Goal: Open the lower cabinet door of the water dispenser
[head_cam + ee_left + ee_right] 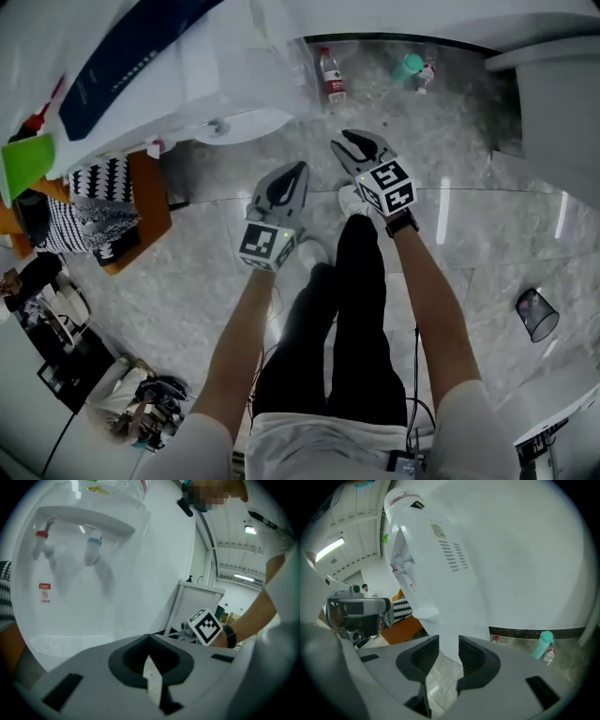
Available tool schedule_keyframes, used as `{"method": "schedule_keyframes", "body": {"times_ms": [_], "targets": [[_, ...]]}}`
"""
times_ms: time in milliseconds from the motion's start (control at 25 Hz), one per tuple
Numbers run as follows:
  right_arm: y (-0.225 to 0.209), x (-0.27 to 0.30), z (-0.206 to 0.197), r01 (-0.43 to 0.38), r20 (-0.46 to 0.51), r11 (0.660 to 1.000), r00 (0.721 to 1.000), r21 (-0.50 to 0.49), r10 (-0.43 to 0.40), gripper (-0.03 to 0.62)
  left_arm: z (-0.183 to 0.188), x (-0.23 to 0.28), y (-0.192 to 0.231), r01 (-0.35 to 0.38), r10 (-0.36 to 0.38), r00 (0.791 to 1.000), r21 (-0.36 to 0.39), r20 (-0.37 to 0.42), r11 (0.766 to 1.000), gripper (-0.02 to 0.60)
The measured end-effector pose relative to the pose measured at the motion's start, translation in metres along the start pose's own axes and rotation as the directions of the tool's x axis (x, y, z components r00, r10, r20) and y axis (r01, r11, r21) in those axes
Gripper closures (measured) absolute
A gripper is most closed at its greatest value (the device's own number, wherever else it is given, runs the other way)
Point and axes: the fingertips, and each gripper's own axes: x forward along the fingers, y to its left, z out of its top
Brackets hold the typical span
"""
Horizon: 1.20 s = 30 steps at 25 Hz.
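The white water dispenser (216, 75) stands at the upper left of the head view, with a blue bottle on top. In the left gripper view its front (93, 578) shows a red tap (41, 535), a blue tap (95, 542) and the drip grille (70, 641); the lower cabinet door is hidden behind the gripper body. My left gripper (298, 171) (149, 639) points at the dispenser with jaws shut and empty. My right gripper (359, 139) (448, 641) is open, with only floor and the dispenser's lower side (459, 630) behind the gap.
A red-labelled bottle (330, 75) and a teal bottle (408, 66) (541, 644) lie on the marble floor by the wall. An orange stand with black-and-white cloth (131, 202) sits left of the dispenser. A black bin (537, 314) is at the right. The person's legs are below the grippers.
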Motion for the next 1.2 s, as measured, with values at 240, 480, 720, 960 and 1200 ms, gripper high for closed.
{"method": "schedule_keyframes", "body": {"times_ms": [240, 480, 720, 960, 1200], "targets": [[-0.018, 0.056, -0.017, -0.023, -0.009, 0.999, 1.000, -0.027, 0.023, 0.350, -0.025, 0.012, 0.011, 0.010, -0.010, 1.000, -0.007, -0.003, 1.000, 0.577], [-0.030, 0.097, -0.029, -0.048, -0.066, 0.990, 0.997, -0.132, 0.039, 0.341, -0.036, 0.030, 0.016, 0.044, -0.044, 0.999, -0.007, 0.003, 0.999, 0.577], [-0.027, 0.122, -0.023, -0.084, -0.069, 0.980, 0.995, -0.183, 0.072, 0.341, -0.041, 0.032, 0.019, 0.044, -0.044, 0.999, -0.001, 0.004, 0.999, 0.577], [-0.027, 0.135, -0.013, -0.153, -0.077, 0.957, 0.987, -0.247, 0.138, 0.352, -0.038, 0.033, 0.024, 0.049, -0.049, 0.999, 0.014, 0.023, 0.999, 0.577], [-0.026, 0.135, -0.013, -0.174, -0.101, 0.941, 0.983, -0.290, 0.151, 0.383, -0.030, 0.033, 0.031, 0.031, -0.031, 0.998, -0.003, 0.054, 1.000, 0.577]]}}
